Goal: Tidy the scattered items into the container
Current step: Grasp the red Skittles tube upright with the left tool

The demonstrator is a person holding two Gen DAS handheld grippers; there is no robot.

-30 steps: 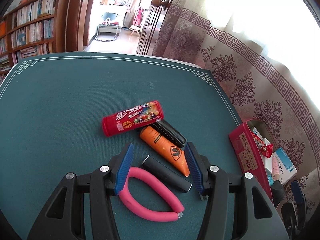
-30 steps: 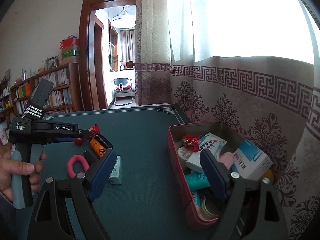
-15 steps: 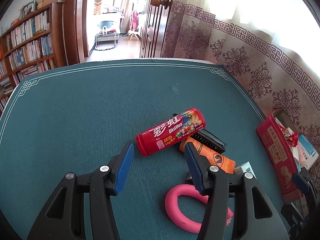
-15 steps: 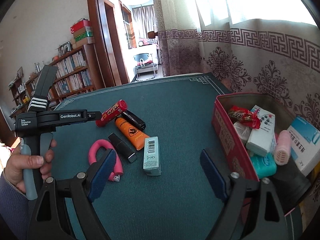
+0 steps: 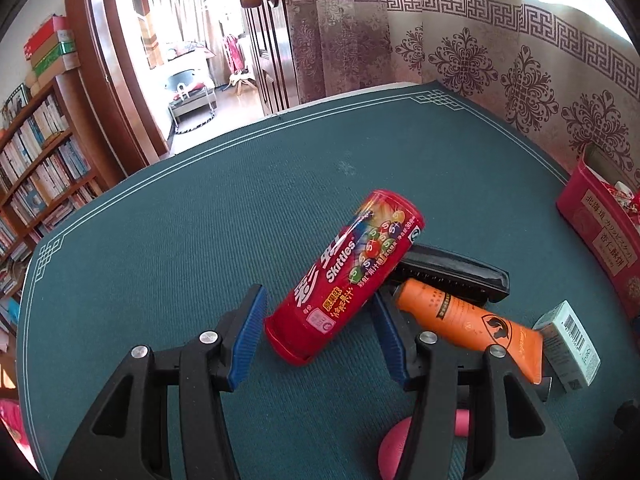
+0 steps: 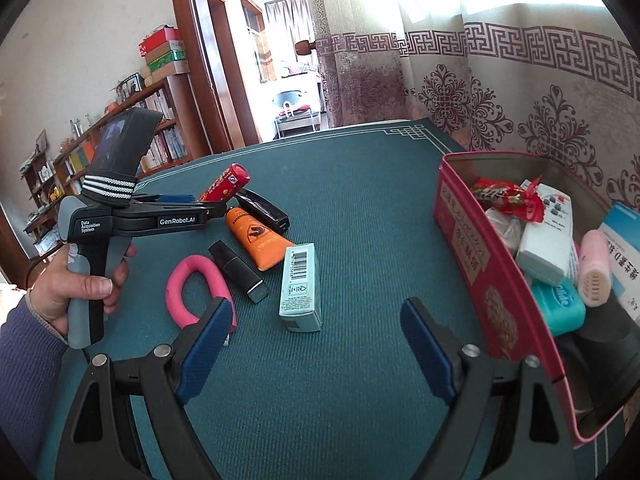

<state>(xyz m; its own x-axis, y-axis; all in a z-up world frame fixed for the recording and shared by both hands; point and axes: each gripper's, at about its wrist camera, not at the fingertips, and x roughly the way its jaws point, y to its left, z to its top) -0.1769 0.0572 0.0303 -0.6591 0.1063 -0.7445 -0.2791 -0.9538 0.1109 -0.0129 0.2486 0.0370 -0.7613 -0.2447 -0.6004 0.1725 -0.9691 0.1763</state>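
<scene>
A red Skittles tube (image 5: 344, 276) lies slanted on the green cloth, its lower end between the blue pads of my left gripper (image 5: 318, 336), which stands open around it with a gap on the right side. Beside it lie an orange tube (image 5: 460, 320), a black comb-like case (image 5: 452, 276), a pale green box (image 6: 300, 284), a black lipstick (image 6: 238, 270) and a pink loop (image 6: 192, 280). My right gripper (image 6: 316, 344) hangs open and empty just short of the pale box. The red tin (image 6: 472, 264) stands to its right, holding several items.
A person's hand (image 6: 80, 280) in a purple sleeve grips the left gripper's handle (image 6: 92, 264). A patterned curtain (image 6: 520, 92) hangs close behind the tin and the table's right edge. Bookshelves (image 5: 40, 184) and an open doorway (image 5: 192, 80) lie beyond the far edge.
My left gripper rolled and moved off the pink loop and lipstick up to the Skittles tube, which now sits between its pads. My right gripper swung from the tin down toward the scattered items.
</scene>
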